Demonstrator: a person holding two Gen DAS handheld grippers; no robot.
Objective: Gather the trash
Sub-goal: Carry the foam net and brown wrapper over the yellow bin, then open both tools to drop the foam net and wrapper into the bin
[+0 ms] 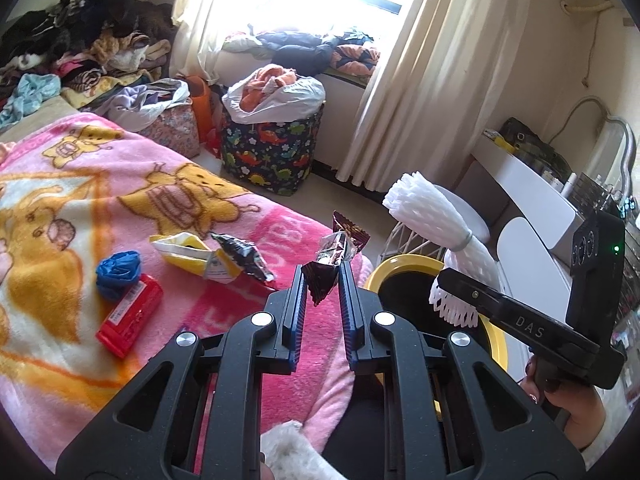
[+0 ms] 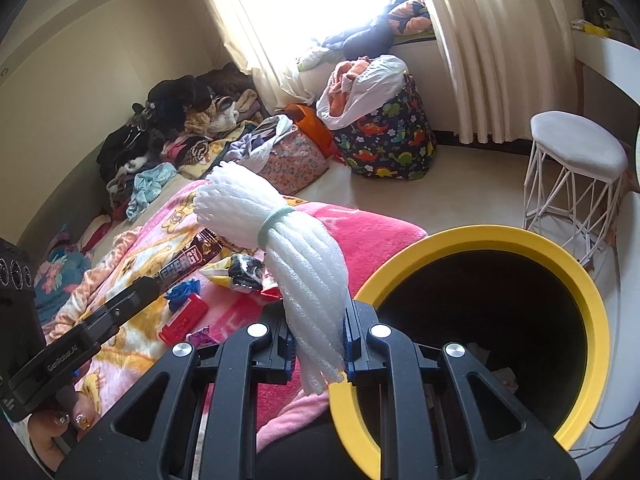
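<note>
My left gripper (image 1: 323,276) is shut on a dark brown energy-bar wrapper (image 1: 334,256), held above the pink blanket's edge; it also shows in the right wrist view (image 2: 188,258). My right gripper (image 2: 320,320) is shut on a bundle of white foam netting (image 2: 280,236) tied with a green band, beside the yellow-rimmed black bin (image 2: 520,240). The bundle (image 1: 436,224) and bin (image 1: 384,272) show in the left wrist view too. On the blanket lie a yellow wrapper (image 1: 188,256), a black-and-white wrapper (image 1: 244,256), a blue crumpled bag (image 1: 118,272) and a red packet (image 1: 130,316).
The pink cartoon blanket (image 1: 100,200) covers the bed. A dinosaur-print basket (image 1: 272,148) with clothes stands by the curtain. Piled clothes (image 1: 80,40) lie at the far end. A white stool (image 2: 576,168) and a white desk (image 1: 532,192) stand near the bin.
</note>
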